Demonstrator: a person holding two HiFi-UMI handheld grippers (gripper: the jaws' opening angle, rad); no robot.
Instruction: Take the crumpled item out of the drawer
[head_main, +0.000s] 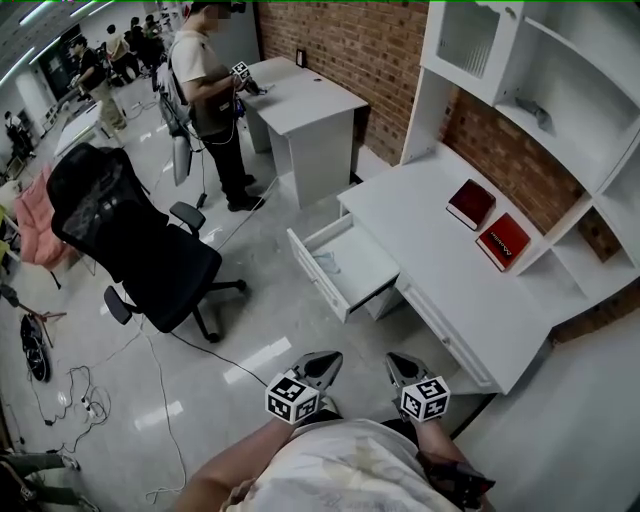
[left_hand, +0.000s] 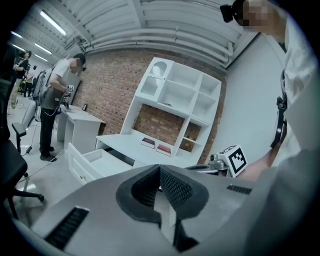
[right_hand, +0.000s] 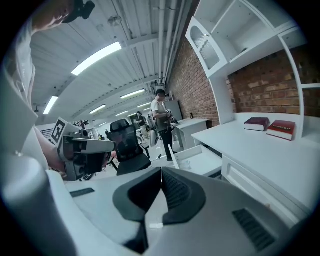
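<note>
1. Closest to the head camera, at 6 o'clock, are the person's pale shirt front and two hand-held grey grippers with marker cubes, the left gripper (head_main: 322, 360) and the right gripper (head_main: 400, 364), side by side
2. Each gripper's own view shows its dark ribbed pads pressed together with nothing between them, so the left gripper (left_hand: 160, 172) and the right gripper (right_hand: 161, 175) are both closed and empty
3. They are held low against the body and tipped slightly down toward the furniture, which I read as a ready pose before any reach; the jaws would have to part first
4. At 12 o'clock from the grippers, well apart from them, the white desk drawer (head_main: 318, 280) stands pulled out from the long white desk (head_main: 440, 260), leaving its inside open from above
5. Inside it, toward the front panel, lies the small pale crumpled item (head_main: 328, 262) (right_hand: 186, 163): whitish, wrinkled and low, possibly paper or thin cloth, though it is too small to tell
6. Two red hardback books (head_main: 470, 203) at 2 o'clock and a black mesh office chair (head_main: 130, 240) at 10 o'clock sit clear of the way in
</note>
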